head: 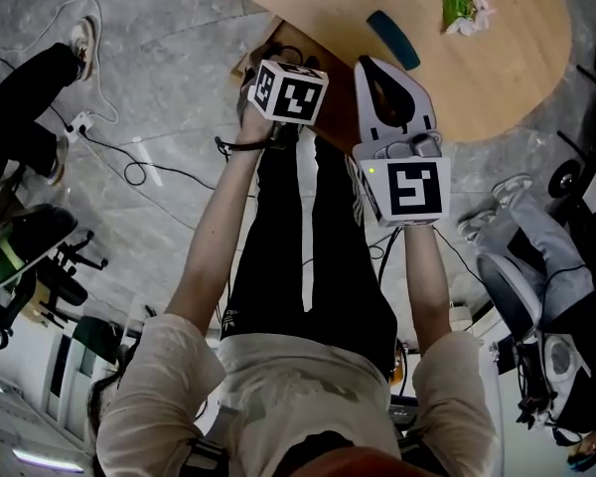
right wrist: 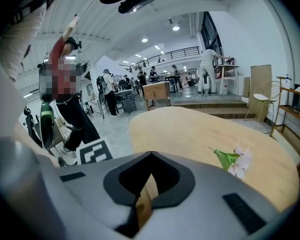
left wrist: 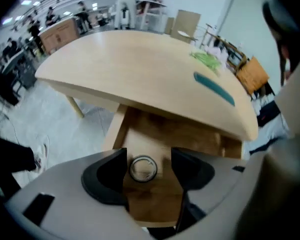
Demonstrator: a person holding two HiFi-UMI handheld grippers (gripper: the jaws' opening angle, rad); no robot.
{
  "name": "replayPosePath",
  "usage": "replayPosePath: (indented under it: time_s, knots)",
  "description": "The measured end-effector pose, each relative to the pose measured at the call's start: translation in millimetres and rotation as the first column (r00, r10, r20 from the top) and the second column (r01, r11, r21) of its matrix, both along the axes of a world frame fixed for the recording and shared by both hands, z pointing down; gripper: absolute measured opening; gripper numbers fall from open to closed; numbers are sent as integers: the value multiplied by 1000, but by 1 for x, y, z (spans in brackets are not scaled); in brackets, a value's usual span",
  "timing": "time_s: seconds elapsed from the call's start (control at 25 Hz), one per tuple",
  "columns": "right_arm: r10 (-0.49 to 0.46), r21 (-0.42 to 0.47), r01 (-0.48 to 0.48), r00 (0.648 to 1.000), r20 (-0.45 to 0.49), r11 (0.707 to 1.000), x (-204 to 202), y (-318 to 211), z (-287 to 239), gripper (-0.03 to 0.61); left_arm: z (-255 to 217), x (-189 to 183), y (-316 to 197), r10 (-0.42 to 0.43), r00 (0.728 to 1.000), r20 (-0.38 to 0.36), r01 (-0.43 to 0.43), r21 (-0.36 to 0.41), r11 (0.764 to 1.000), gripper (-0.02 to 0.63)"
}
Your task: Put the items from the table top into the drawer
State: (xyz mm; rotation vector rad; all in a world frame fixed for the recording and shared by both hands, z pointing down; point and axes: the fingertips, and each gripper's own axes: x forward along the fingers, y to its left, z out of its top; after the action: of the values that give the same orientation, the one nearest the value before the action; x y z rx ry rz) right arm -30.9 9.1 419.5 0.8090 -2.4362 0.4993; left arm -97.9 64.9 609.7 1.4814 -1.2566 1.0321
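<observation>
A small silvery ring (left wrist: 142,168) lies on the floor of the open wooden drawer (left wrist: 121,126) under the round table's edge. My left gripper (left wrist: 147,159) points steeply down over it, jaws open, one on each side of the ring and clear of it. On the table top (head: 497,78) lie a teal oblong item (head: 392,40) (left wrist: 214,88) and a sprig of white flowers with green stems (head: 464,6) (right wrist: 235,161). My right gripper (head: 370,64) (right wrist: 151,155) hovers by the near table edge, tips together, nothing in it.
The drawer (head: 296,40) juts out toward me below the table edge. Cables and a power strip (head: 79,122) lie on the grey floor at left. A seated person's legs (head: 30,97) are at far left, a rolling chair (head: 536,266) at right.
</observation>
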Motion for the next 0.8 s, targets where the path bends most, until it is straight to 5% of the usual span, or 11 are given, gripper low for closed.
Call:
replayPosePath:
  time_s: [0.08,0.24,0.4,0.56,0.64,0.8]
  knots:
    - [8,6,-8,1000,3,1000,1,-2,-3,5,-19,-2,-14,-120,988,-92,125,47,991,274]
    - [15,27,-15,1000,18,1000,3,-9,-13,5,-71,-19,-50,-233,958,-169,267,220,938,8]
    - [24,47,-26,999,33,999,5,-16,-24,5,-135,-19,-85,-180,944,-276,284,406,869,8]
    - [54,54,-57,997,46,997,8,-22,-32,5,-190,-5,-104,-131,885,-446,361,483,798,8]
    - [65,54,-67,997,47,996,10,-23,-33,5,-200,1,-107,-122,867,-484,383,488,784,8]
    - [73,58,-76,996,47,995,14,-25,-34,5,-204,11,-107,-84,880,-468,348,515,783,8]
